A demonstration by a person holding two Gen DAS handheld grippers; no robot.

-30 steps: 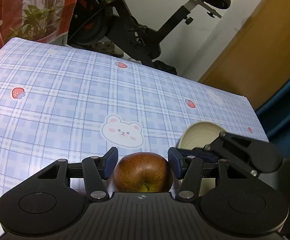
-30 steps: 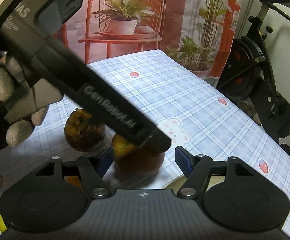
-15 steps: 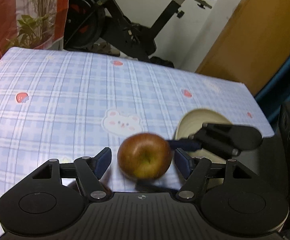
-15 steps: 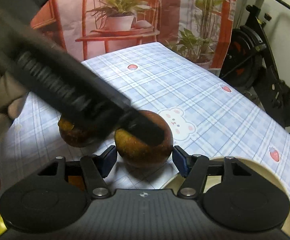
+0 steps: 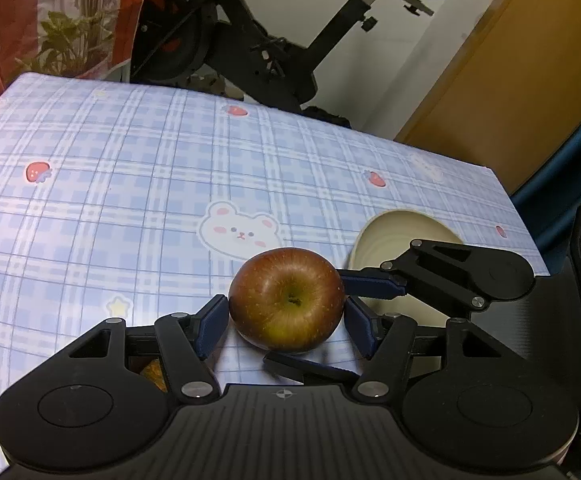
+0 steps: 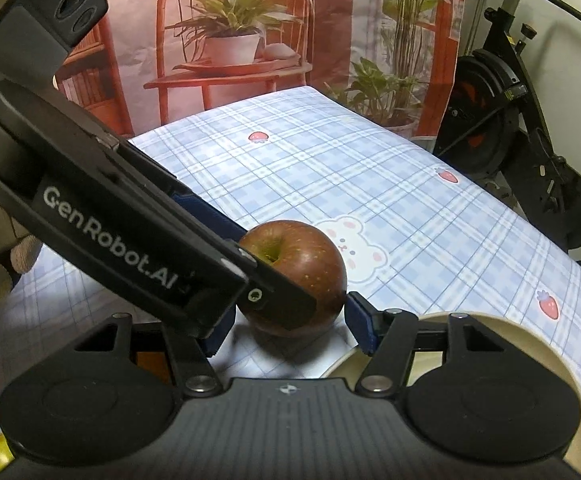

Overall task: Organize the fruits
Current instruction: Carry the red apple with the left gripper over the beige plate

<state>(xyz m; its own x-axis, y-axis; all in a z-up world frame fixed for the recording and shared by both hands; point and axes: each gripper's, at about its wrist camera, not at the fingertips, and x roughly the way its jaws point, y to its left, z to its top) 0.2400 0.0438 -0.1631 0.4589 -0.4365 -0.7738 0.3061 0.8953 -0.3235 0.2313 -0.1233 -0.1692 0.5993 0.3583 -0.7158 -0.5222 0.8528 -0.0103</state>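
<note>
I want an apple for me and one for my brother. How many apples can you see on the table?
1. The apple is just in front of the bunny print, next to the cream bowl. More apples could be hiding out of sight.

The only readable text is "GenRobot.AI", printed in white letters along the black side of the left gripper [image 6: 278, 276], whose body crosses the right wrist view from ten o'clock toward the centre. The lettering runs slanted, from about nine o'clock down to the middle of the picture. In the left wrist view nothing can be read.
</note>
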